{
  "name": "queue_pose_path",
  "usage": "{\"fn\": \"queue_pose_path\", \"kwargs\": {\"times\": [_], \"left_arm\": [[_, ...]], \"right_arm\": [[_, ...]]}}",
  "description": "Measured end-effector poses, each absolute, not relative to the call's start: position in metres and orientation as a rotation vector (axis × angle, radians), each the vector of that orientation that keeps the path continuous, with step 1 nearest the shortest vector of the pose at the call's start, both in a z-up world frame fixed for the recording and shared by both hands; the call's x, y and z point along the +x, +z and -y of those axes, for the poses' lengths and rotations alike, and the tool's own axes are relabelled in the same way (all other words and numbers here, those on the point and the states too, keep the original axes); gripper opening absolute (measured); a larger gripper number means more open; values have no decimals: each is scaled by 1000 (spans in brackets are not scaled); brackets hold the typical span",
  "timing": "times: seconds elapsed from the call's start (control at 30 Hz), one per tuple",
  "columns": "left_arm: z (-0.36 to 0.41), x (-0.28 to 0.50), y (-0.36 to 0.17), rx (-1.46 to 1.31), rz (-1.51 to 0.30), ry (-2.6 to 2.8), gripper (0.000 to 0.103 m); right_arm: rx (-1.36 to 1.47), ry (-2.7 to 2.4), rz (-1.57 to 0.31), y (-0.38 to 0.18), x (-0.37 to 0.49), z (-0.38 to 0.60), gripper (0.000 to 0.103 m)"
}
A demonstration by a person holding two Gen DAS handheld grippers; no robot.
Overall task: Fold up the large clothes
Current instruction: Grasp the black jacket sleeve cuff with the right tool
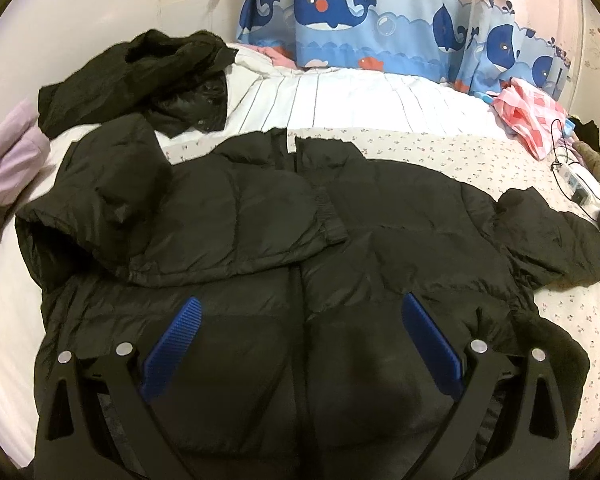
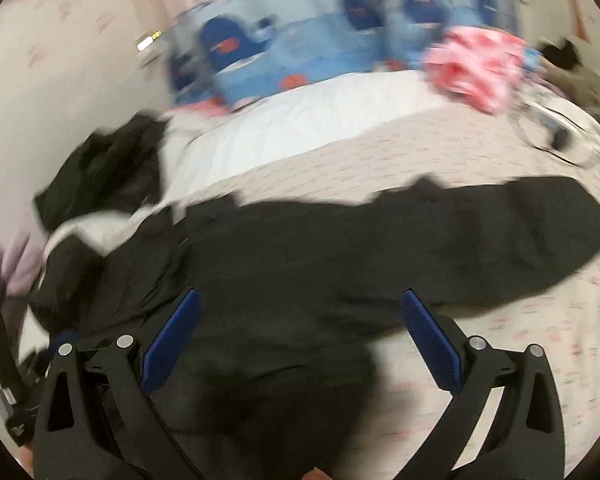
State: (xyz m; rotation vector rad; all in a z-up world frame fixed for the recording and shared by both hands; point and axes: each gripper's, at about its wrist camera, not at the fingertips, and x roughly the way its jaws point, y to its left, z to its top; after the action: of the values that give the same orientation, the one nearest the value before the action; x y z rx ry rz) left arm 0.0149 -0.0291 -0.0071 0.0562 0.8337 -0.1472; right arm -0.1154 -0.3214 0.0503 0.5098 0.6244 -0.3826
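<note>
**Black puffer jacket spread front-up on the bed, both grippers wide over its lower half**

Black puffer jacket point(image 1: 300, 248) lies flat on the floral bedsheet point(image 1: 440, 148), collar toward the whale-print curtain point(image 1: 380, 12), hem toward the cameras. Long axis of the body runs away from the viewer; sleeves run across it. Left sleeve point(image 1: 112, 184) is folded in over the chest; the other sleeve point(image 1: 552, 236) stretches out sideways to the right.

Left gripper point(image 1: 300, 344): blue pads point(image 1: 172, 344) spread wide, nothing between them, held low over the jacket's lower front, straddling the zip line. Contact with the fabric cannot be told.

Right gripper point(image 2: 300, 340): fingers also spread wide, empty, above the jacket's right hem where cloth meets sheet. This view is heavily motion-blurred. A fingertip shows at the bottom edge.

Around: a second black garment point(image 1: 140, 76) crumpled at far left, apart from the jacket; a lilac cloth point(image 1: 8, 160) at the left edge; a pink checked cloth point(image 1: 532, 116) far right; cables and a small device point(image 1: 572, 184) near the outstretched sleeve. A white striped duvet point(image 1: 360, 100) lies behind the collar.
</note>
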Motion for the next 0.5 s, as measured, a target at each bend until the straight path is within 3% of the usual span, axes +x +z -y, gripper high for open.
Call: {"fn": "queue_pose_path", "kwargs": {"times": [0.27,0.5], "left_arm": [[10,13,-14,22,-876,-144,96],[-5,16,-19,10,-904,-116,96]], "right_arm": [[879,-670,-591,-18,-231,541,97],[992,-752,-585,-76,-219,612,97]]}}
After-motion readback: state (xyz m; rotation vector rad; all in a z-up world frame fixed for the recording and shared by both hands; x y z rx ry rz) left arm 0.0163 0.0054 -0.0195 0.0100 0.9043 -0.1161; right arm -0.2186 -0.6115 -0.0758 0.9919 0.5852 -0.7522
